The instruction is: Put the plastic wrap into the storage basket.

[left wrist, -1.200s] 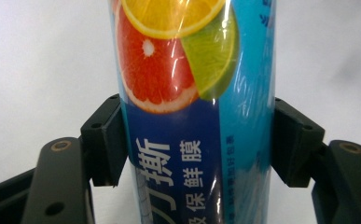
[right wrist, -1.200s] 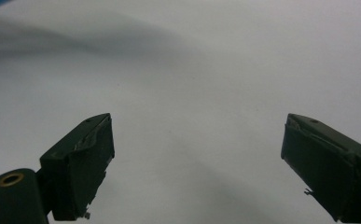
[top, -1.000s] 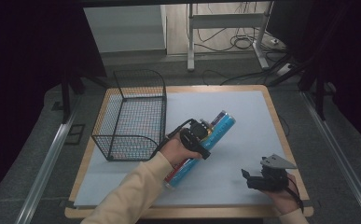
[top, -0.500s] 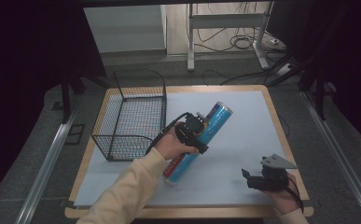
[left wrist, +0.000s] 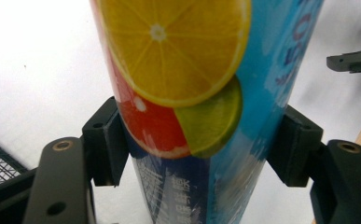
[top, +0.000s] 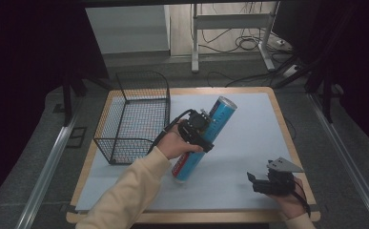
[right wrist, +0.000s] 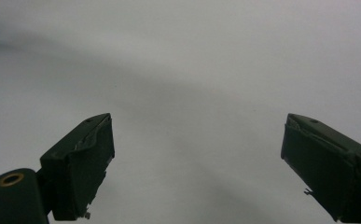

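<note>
We see the can [left wrist: 187,93] cut off top and bottom in the left gripper view, its small print blurred, its middle hidden behind the left gripper [top: 197,131] in the high view, our right forearm cropped at the bottom edge

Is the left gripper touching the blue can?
Touching. In the left gripper view both pads press against the sides of the blue can; the high view shows the left gripper clamped around its middle.
</note>
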A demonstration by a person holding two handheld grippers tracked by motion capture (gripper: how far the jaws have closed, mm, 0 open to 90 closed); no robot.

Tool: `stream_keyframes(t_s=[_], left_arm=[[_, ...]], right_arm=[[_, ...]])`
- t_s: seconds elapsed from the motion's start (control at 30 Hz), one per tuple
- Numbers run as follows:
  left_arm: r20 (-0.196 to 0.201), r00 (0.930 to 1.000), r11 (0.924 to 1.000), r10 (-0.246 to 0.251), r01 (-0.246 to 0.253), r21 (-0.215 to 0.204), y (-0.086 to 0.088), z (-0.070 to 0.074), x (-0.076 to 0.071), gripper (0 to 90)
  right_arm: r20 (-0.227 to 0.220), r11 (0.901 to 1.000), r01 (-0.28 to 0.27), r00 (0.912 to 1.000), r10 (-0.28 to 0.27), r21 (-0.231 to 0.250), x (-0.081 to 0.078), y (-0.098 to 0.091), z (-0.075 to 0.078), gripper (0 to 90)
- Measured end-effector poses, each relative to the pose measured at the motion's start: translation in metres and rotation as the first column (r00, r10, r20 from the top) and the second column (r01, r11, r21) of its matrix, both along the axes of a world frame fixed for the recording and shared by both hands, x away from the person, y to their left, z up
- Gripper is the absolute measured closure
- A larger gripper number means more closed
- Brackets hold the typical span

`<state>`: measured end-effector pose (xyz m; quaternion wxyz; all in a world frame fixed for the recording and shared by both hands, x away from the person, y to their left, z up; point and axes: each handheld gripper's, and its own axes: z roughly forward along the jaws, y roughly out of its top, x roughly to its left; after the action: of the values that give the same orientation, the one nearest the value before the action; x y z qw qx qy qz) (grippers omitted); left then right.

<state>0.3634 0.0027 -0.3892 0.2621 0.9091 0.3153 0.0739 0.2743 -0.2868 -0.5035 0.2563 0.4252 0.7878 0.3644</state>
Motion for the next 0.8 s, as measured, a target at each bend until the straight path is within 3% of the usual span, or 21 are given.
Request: stream_keyframes(t_s=[0.43, 0.8], left_arm=[[0.035, 0.9993, 0.9998, 0.008, -0.007, -0.016, 0.004, 0.019, 0.002, 31.9], [0.044, 0.9990, 0.9998, 0.013, -0.012, -0.018, 0.005, 0.026, 0.008, 31.9]], right_arm=[[-0.002, 1.0000, -0.003, 1.0000, 0.003, 0.000, 0.000, -0.001, 0.000, 9.9], [-0.002, 1.0000, -0.004, 1.0000, 0.004, 0.000, 0.001, -0.001, 0.000, 10.0]])
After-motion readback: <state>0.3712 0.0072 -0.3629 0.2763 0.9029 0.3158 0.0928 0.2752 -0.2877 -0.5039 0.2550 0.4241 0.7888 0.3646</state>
